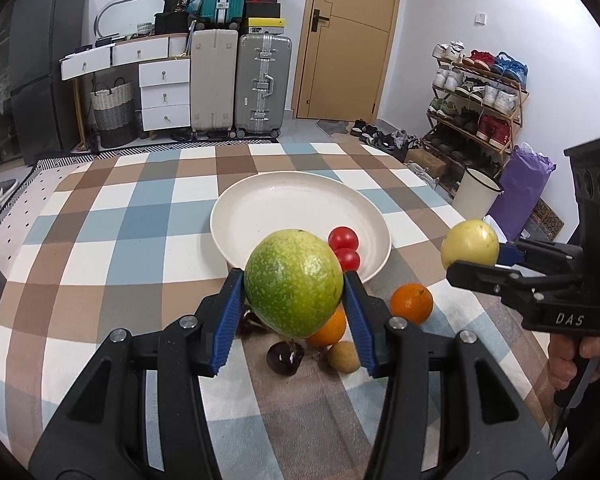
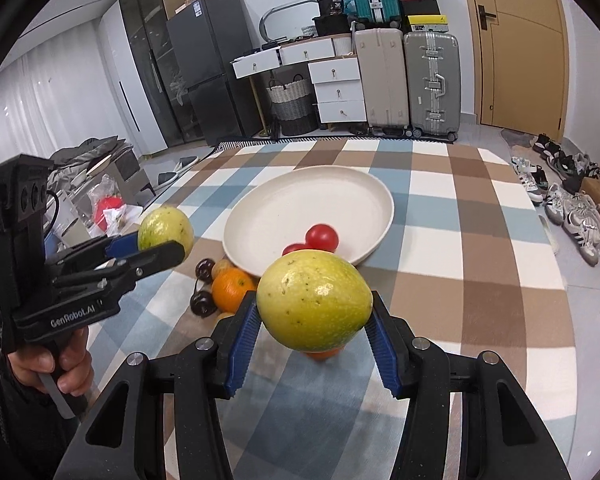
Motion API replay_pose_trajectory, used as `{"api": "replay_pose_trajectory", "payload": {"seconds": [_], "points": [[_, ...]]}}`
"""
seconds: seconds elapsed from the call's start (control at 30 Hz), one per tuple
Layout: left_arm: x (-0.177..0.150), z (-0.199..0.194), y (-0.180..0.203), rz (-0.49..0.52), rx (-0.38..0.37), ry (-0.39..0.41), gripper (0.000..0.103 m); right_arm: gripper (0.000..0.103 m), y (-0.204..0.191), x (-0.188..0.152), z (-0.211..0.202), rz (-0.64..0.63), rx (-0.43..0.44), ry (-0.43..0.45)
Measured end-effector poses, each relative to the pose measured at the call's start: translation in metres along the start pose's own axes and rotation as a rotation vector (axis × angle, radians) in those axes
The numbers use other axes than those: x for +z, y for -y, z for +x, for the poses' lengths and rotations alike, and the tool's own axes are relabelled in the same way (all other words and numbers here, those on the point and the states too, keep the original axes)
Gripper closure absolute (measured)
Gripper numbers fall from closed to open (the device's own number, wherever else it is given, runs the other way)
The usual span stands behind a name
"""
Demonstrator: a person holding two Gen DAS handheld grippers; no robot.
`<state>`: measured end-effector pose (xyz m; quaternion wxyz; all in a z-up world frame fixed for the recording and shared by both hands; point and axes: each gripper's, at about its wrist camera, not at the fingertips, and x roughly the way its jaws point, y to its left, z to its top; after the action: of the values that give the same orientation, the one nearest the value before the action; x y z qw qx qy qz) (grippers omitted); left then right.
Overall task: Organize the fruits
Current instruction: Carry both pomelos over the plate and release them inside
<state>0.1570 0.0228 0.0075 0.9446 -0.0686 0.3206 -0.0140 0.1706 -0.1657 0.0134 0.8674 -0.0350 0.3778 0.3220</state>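
Item: left gripper [image 1: 294,300] clamps green fruit [image 1: 294,282], right gripper [image 2: 314,320] clamps yellow fruit [image 2: 314,300]; lower gently past near rim of plate [image 1: 236,196], beside tomatoes [image 1: 343,238]

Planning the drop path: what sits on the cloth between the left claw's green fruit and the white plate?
Nothing on the cloth itself: in the left wrist view the green fruit overlaps the plate's near rim, and two red tomatoes lie inside that rim.
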Motion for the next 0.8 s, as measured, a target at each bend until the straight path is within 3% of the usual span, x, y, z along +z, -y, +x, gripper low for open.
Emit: {"api": "replay_pose_trajectory", "payload": {"seconds": [0.8], "points": [[0.039,0.081,-0.008,-0.005,0.046,-0.039,0.057,0.050,0.038,0.057,0.064,0.033,-0.008,-0.009]]}}
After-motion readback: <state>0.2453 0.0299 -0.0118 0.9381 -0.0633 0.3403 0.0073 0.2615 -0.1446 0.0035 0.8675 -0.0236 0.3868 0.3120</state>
